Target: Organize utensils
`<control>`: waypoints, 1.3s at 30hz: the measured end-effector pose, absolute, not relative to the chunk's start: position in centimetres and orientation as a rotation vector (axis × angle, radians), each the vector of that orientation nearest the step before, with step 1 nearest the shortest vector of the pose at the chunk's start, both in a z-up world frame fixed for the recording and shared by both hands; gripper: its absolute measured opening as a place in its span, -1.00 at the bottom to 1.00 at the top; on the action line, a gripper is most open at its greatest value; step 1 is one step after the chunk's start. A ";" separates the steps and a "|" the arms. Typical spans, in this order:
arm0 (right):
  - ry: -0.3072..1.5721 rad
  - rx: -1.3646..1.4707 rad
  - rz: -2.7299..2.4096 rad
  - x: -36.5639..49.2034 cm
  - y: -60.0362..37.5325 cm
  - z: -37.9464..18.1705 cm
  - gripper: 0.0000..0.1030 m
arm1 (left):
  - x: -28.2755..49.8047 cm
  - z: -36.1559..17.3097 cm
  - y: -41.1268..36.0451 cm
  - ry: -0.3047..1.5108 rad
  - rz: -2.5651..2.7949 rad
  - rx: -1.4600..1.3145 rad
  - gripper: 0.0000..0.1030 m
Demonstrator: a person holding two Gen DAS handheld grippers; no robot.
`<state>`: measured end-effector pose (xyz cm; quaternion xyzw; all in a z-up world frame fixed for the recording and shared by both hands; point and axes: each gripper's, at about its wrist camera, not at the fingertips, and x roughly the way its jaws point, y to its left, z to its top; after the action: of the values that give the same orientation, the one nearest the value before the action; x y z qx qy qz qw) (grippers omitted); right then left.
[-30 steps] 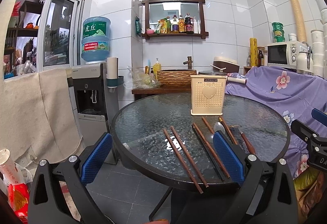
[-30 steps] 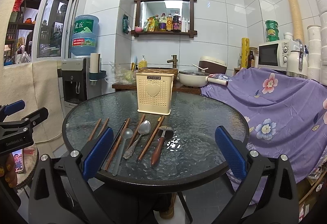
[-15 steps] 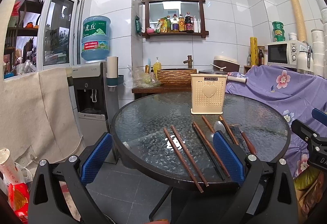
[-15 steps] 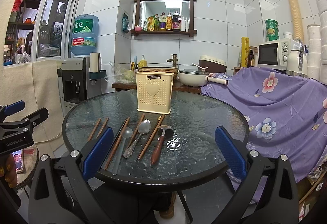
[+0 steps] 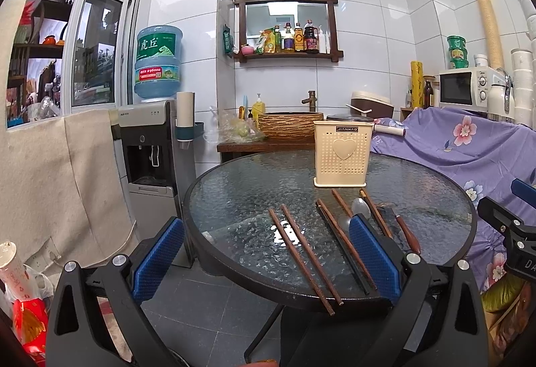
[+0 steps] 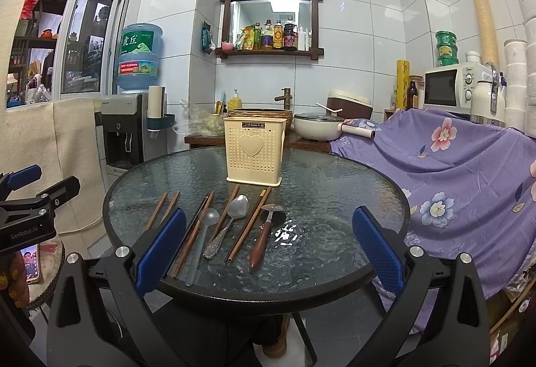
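Both tools wide open, empty, short of the worktop's near edge

Your left tool (image 5: 266, 258) and right tool (image 6: 268, 249) hold nothing. Utensils lie loose on the glass worktop (image 6: 335, 192): chopsticks (image 5: 303, 249) overhang the near rim, so a nudge likely sends them to the floor. The spoon (image 6: 227, 223) and knife (image 6: 263, 238) lie flat on slick glass and may skid. The holder (image 6: 255, 155), far centre, looks light; an off-centre drop could tip it.

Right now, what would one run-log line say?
left gripper: open, empty | right gripper: open, empty | wooden chopsticks, spoons: on round glass table | cream perforated holder: upright
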<state>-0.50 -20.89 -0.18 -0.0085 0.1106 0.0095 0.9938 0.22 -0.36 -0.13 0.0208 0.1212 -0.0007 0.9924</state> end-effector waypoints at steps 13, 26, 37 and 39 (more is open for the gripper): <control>0.229 -0.016 0.018 -0.5 -20.7 -0.5 0.90 | 0.4 -0.4 -0.2 0.249 -0.003 0.034 0.88; 0.252 -0.026 0.019 0.5 -20.7 -0.9 0.90 | 1.8 -1.2 0.3 0.295 -0.042 0.008 0.88; 0.404 -0.050 0.007 5.9 -20.6 -3.1 0.90 | 7.0 -3.0 0.8 0.443 -0.044 0.000 0.88; 0.427 -0.065 0.003 6.8 -20.6 -3.4 0.90 | 7.9 -3.3 0.8 0.464 -0.038 0.012 0.88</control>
<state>6.84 -20.60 -3.37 -0.0324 0.2118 0.0013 0.9768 7.93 0.78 -3.27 0.0060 0.2298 -0.0187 0.9730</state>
